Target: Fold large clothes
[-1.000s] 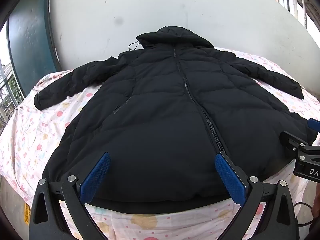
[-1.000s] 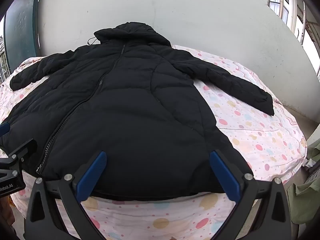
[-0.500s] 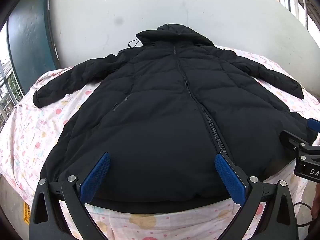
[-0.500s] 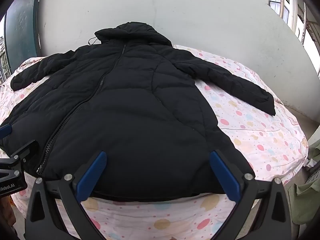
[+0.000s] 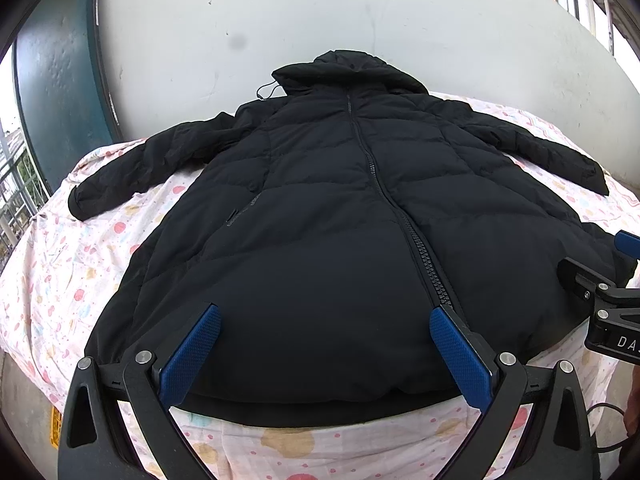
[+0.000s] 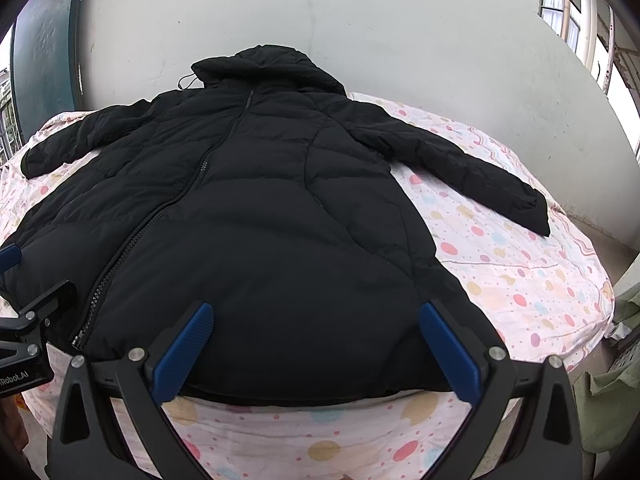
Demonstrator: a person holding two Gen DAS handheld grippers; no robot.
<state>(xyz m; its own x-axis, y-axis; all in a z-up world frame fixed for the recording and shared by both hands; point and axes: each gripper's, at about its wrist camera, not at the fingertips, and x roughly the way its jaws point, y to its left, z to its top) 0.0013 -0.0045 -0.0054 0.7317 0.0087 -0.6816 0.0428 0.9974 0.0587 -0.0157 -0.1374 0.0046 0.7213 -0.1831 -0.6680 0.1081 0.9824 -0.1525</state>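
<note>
A long black puffer coat (image 5: 340,220) lies face up and zipped on a dotted pink bedsheet (image 5: 60,248), hood toward the wall, both sleeves spread out. It also shows in the right wrist view (image 6: 256,216). My left gripper (image 5: 324,316) is open and empty, hovering over the hem left of the zipper. My right gripper (image 6: 316,312) is open and empty over the hem's right half. Each gripper shows at the edge of the other's view: the right gripper (image 5: 600,284) and the left gripper (image 6: 24,320).
A white wall (image 5: 360,8) stands behind the hood. A dark teal door frame (image 5: 60,80) is at the far left. Windows (image 6: 580,20) are at the upper right. Greenish cloth (image 6: 616,364) lies beside the bed's right edge.
Both grippers have pulled back and slightly up from the coat; it appears a little smaller and lower in the views. Both stay open.
</note>
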